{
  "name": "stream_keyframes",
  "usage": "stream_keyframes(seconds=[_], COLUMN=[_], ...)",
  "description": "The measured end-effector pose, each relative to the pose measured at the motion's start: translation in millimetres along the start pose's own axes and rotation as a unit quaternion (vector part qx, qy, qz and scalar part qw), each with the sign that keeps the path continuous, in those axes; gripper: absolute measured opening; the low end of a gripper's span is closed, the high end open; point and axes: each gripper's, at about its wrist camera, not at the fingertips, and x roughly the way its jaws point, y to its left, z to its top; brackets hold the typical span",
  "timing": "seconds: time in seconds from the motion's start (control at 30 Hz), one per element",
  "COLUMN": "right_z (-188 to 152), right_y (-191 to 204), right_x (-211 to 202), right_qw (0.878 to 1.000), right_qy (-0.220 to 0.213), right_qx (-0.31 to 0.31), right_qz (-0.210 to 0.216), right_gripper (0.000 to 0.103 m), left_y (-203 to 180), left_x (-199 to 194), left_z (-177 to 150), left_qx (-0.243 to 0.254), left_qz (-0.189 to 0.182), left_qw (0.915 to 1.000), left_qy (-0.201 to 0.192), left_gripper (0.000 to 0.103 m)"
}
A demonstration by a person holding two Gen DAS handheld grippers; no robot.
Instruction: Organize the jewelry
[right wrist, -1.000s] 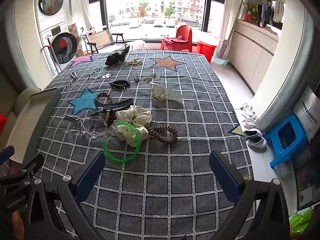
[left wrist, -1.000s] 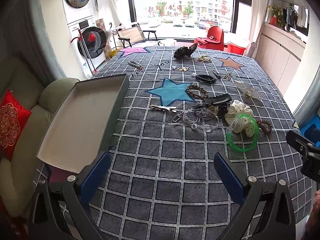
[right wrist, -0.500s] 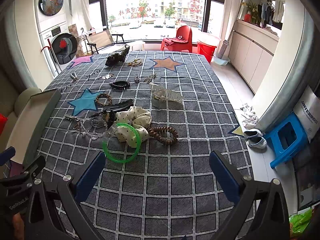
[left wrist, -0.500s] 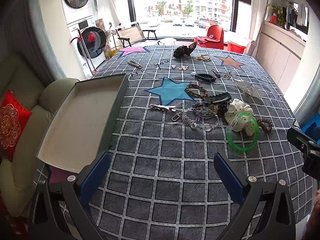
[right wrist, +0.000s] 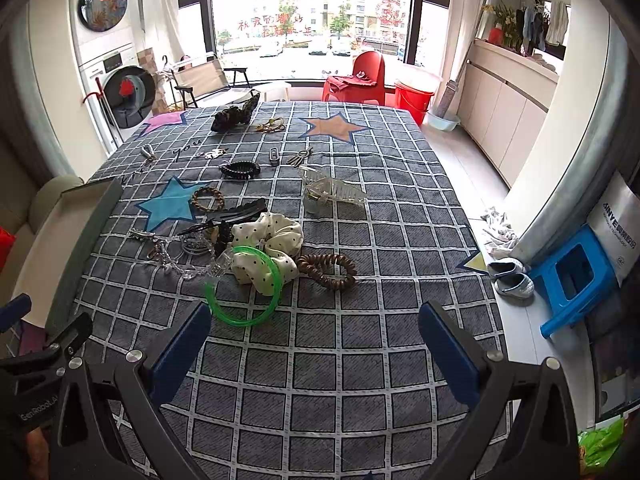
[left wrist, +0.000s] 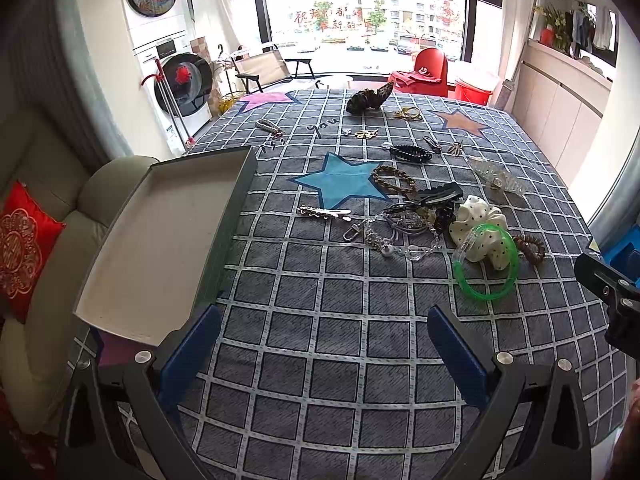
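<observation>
Jewelry and hair pieces lie scattered on a grey checked tablecloth. A green bangle leans on a white dotted scrunchie, with a brown coil tie to its right and a clear bead chain to its left. An open grey box sits at the table's left edge, its inside bare. My left gripper hovers open over the near cloth, holding nothing. My right gripper is open too, just short of the green bangle and brown coil tie.
Farther back lie a clear claw clip, a black coil tie, a braided bracelet, a silver hair clip and a dark scrunchie. A sofa with a red cushion is left; a blue stool stands right.
Both views have crept slightly forward toward the pile of jewelry. Both grippers remain open and nothing on the cloth has moved.
</observation>
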Motion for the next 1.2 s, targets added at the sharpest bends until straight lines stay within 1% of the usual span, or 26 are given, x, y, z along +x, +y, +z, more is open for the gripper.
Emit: stream_keyframes(seconds=[0.5,1.2], right_z=[0.0,-3.6], right_y=[-1.5,-11.7], right_x=[0.6,11.2], right_qw=[1.000,1.000], right_qy=[0.001,0.010], right_qx=[0.001,0.010], right_qz=[0.000,-0.002], right_gripper=[0.103,0.103], left_y=[-1.7,-8.2], left_x=[1.7,14.3], left_z=[-3.5,-2.7], left_qx=[0.002,0.008], left_qz=[0.002,0.005], left_qw=[1.0000,0.9995], left_qy=[0.003,0.029], left_gripper=[0.103,0.103])
